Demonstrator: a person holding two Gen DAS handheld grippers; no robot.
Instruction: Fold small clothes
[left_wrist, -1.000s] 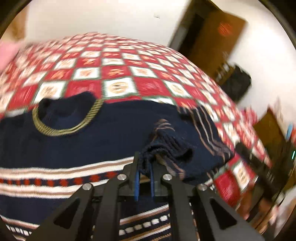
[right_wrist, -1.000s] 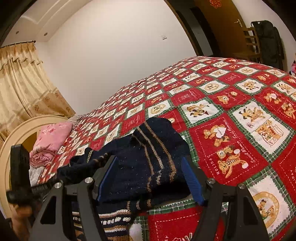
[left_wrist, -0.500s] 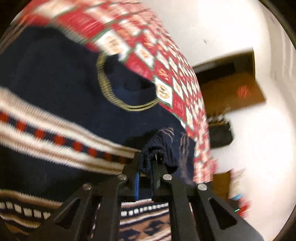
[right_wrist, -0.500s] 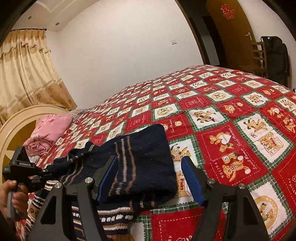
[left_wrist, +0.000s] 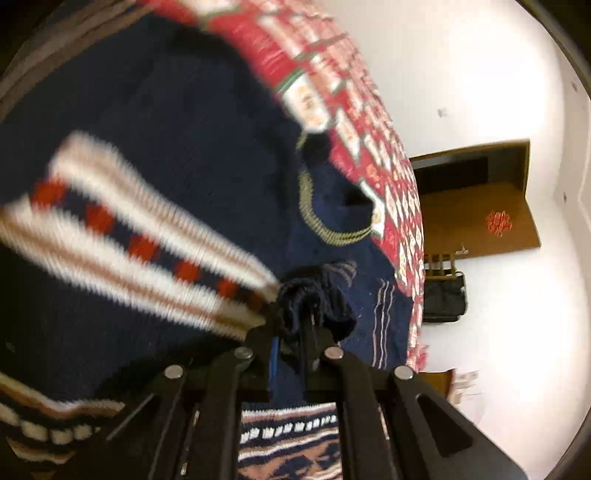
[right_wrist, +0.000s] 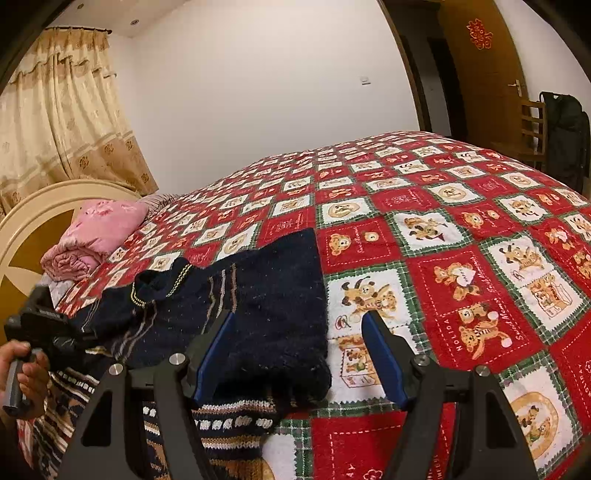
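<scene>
Left wrist view: left gripper (left_wrist: 291, 328) jaws clenched on the sweater (left_wrist: 166, 122) sleeve, now swung further across the body than a second ago. Right gripper (right_wrist: 295, 354) jaws released above the sweater on the bed (right_wrist: 461, 229). Sleeve fold likely nearing completion.

Left gripper (left_wrist: 291, 332) jaws clamped; right gripper (right_wrist: 299, 354) jaws spread.

- A big bed (right_wrist: 461, 229) has a red, white and green cover with little bears and dogs in squares.
- A dark blue sweater (right_wrist: 258, 295) with stripes lies on the cover.
- A pink folded blanket (right_wrist: 96, 236) sits near the round cream headboard (right_wrist: 33, 218).
</scene>
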